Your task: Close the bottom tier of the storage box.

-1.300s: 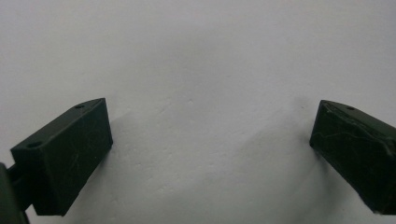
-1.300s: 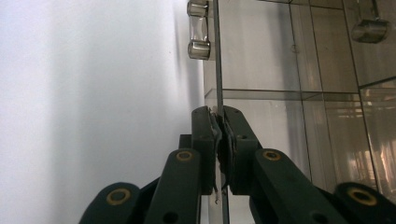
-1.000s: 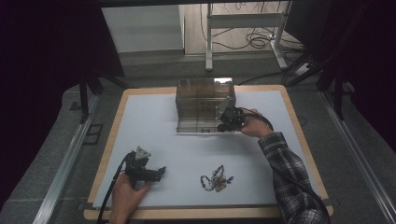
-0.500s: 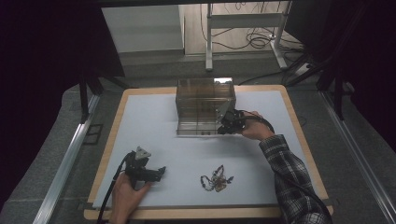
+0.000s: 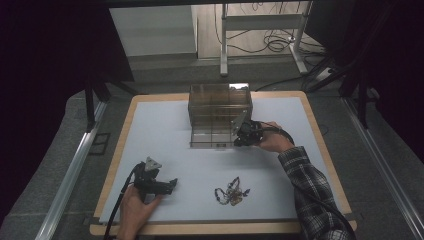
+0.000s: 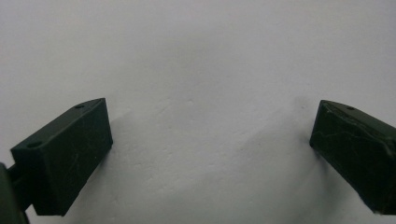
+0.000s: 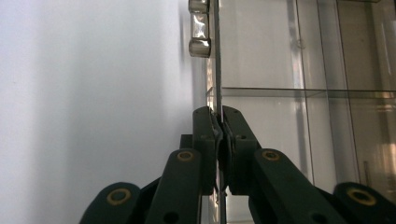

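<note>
Clear box wall (image 7: 217,56) pinched in right gripper (image 7: 218,128)

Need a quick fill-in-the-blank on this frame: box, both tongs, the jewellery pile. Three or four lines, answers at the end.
1. The right tongs are shut on the thin clear ____ of the box.
2. The left tongs stand ____ with nothing between them.
3. The jewellery lies on the white mat, ____ the two hands.
4. In the right gripper view a metal ____ sits on the panel's edge, farther along from the tongs.

Answers: door; open; between; hinge
</note>
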Tool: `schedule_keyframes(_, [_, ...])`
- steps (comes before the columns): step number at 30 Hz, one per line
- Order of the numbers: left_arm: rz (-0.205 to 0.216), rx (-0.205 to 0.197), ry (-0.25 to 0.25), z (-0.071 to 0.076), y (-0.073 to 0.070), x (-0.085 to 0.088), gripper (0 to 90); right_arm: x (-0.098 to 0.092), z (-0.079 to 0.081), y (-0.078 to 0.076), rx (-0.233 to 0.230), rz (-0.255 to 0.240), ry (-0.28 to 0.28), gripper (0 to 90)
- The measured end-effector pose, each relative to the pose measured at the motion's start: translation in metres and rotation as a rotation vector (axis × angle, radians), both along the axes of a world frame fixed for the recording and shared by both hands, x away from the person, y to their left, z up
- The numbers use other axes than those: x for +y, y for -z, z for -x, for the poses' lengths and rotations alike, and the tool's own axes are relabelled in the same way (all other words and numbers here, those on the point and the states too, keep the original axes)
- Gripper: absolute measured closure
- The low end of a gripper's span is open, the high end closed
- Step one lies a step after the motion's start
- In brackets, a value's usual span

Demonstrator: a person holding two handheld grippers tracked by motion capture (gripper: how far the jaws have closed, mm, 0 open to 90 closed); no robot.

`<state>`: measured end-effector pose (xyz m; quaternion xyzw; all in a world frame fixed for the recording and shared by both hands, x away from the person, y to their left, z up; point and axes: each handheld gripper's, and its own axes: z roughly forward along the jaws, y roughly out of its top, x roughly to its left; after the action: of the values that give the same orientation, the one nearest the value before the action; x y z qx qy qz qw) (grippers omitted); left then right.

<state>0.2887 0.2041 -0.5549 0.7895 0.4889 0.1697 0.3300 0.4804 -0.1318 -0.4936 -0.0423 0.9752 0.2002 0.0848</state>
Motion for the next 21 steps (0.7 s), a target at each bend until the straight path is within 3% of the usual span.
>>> schedule_keyframes(1, [0.0, 0.0, 0.0, 0.0, 0.0, 0.0, 0.0, -0.0009, -0.0001, -0.002, -0.002, -0.022, 0.007, 81.9])
schedule_keyframes(21, [0.006, -0.001, -0.004, -0.0001, 0.0001, -0.0004, 0.0, -0.0029, 0.0086, -0.0108, -0.043, -0.076, 0.058, 67.7])
